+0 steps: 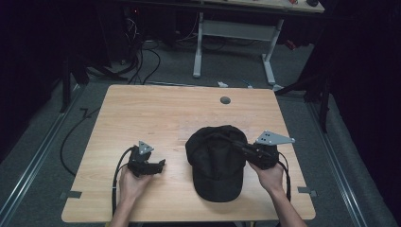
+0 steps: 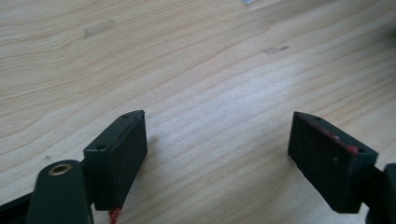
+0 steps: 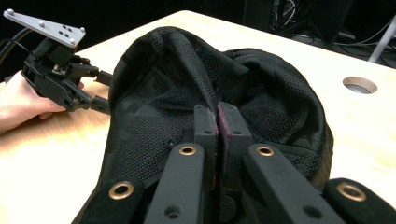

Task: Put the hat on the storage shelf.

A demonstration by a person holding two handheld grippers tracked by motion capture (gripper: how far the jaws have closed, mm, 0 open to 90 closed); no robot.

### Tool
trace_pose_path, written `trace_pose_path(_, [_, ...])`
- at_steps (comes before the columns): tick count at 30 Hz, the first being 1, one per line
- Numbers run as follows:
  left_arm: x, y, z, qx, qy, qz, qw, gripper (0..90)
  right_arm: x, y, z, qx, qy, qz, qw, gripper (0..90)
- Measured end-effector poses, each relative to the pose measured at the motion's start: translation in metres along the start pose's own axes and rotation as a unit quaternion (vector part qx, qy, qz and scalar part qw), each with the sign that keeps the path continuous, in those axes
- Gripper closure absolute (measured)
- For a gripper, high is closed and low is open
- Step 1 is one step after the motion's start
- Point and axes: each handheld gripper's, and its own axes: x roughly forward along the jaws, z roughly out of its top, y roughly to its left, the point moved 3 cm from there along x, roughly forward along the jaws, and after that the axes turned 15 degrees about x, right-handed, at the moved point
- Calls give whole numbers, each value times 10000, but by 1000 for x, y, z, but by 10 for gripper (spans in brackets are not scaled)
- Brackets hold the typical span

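A black mesh cap (image 1: 215,165) lies on the wooden table (image 1: 161,111), right of centre, brim toward the front edge. My right gripper (image 1: 235,144) reaches in from the right and is shut on a pinched fold of the cap's crown; in the right gripper view the two jaws (image 3: 217,116) press together with the cap (image 3: 154,88) fabric ridged up between them. My left gripper (image 1: 161,164) rests low over bare wood to the left of the cap, open, with nothing between its fingers (image 2: 217,154). The right gripper view also catches the left gripper (image 3: 100,91) just beside the cap's edge.
A round grey cable hole (image 1: 225,100) sits in the table's far middle. Bare wood spreads across the far half and left side. Beyond the table stand a white desk frame (image 1: 199,47) and floor cables (image 1: 142,61). Dark curtains flank both sides.
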Motion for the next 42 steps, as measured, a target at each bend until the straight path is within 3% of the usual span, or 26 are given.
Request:
trace_pose_path(2, [-4,-4,2,-3,-23,-142,9999,178,-1,0,2,-24,-28,23,10000,877])
trace_pose_path(3, [-8,-8,5,-137,-80,-351,9993,178,-1,0,3,-27,-37,46,10000,877])
trace_pose_path(5, [-11,-9,8,-198,-127,-459,9987,179,-2,0,4,-25,-54,77,10000,877])
trace_pose_path(6, [-16,-11,12,-389,-204,-672,9968,182,-4,0,7,20,-117,166,9998,877])
trace_pose_path(10, [-20,-13,17,-558,-183,-915,9941,175,-5,-1,10,42,-180,226,9996,877])
trace_pose_path(11, [-24,-17,21,-562,-182,-1075,9925,175,-5,-1,10,14,-189,236,9995,877])
trace_pose_path(12, [-24,-17,21,-562,-182,-1075,9925,171,-5,-1,10,14,-189,236,9995,877])
trace_pose_path(13, [-27,-22,26,-575,-175,-1254,9903,168,-5,1,12,-48,-185,233,9995,877])
trace_pose_path(14, [-27,-22,26,-575,-175,-1254,9903,165,-5,1,13,-72,-176,238,9995,877])
trace_pose_path(15, [-30,-28,29,-573,-165,-1401,9883,164,-5,2,13,-87,-194,250,9995,877])
trace_pose_path(18, [-31,-33,30,-493,-106,-1483,9877,155,-5,3,16,-138,-224,300,9992,877])
trace_pose_path(22, [-36,-45,33,-432,-67,-1741,9838,151,-5,4,17,-190,-247,334,9990,877])
trace_pose_path(29, [-45,-64,42,-424,-50,-2223,9740,151,-2,8,17,-293,-239,467,9982,877])
trace_pose_path(39, [-53,-80,54,-334,-109,-2508,9674,145,-1,18,23,-578,-306,640,9958,877])
trace_pose_path(42, [-54,-83,56,-353,-96,-2586,9653,138,0,21,24,-580,-340,820,9944,877])
